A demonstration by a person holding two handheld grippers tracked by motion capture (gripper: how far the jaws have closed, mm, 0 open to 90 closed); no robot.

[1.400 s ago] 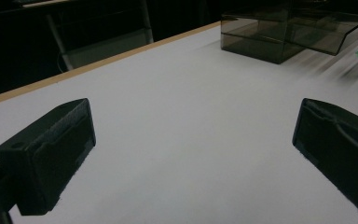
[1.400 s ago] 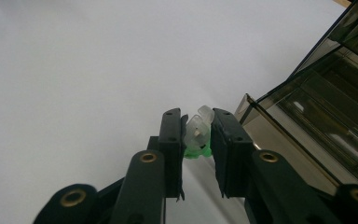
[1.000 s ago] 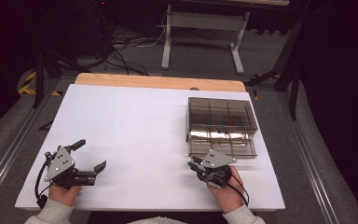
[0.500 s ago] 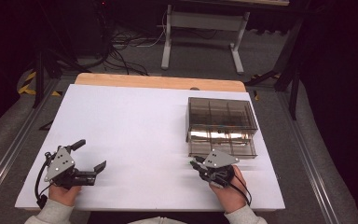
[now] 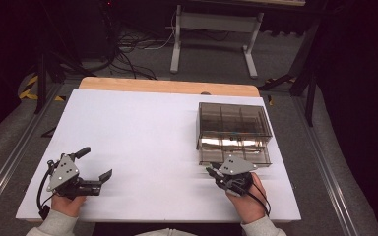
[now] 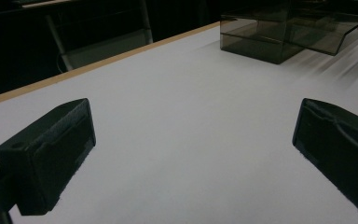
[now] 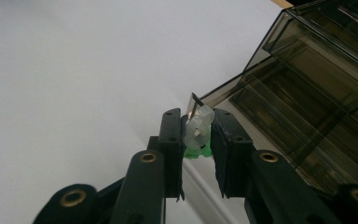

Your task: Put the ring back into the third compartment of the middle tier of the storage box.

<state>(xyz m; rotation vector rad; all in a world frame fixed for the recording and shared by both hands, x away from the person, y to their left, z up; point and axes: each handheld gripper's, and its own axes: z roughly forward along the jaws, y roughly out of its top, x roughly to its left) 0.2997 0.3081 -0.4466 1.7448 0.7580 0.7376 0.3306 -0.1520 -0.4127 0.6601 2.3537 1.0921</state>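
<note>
A smoky transparent drawer box (image 5: 234, 123) stands at the right of the white table (image 5: 142, 132), with its bottom drawer (image 5: 236, 156) pulled out toward me. My right gripper (image 5: 211, 170) sits just in front of that drawer's left corner. In the right gripper view, my right gripper (image 7: 196, 133) is shut on a small clear-and-green plastic piece (image 7: 199, 129), which is close to the drawer's corner (image 7: 193, 97). My left gripper (image 5: 97, 162) rests at the table's front left with its jaws wide apart. Between the pads (image 6: 70, 135) in the left gripper view there is only bare table, and the box (image 6: 279, 32) lies far off.
The table's far edge is a bare wooden strip (image 5: 167, 86). Beyond it are a metal stand (image 5: 211, 34) and loose cables (image 5: 128, 54) on the floor. Rails run along both sides of the table. The drawer's compartments (image 7: 303, 121) look dark inside.
My right gripper has crept a little toward the drawer's corner with the piece still held. The left gripper has stayed where it was.
</note>
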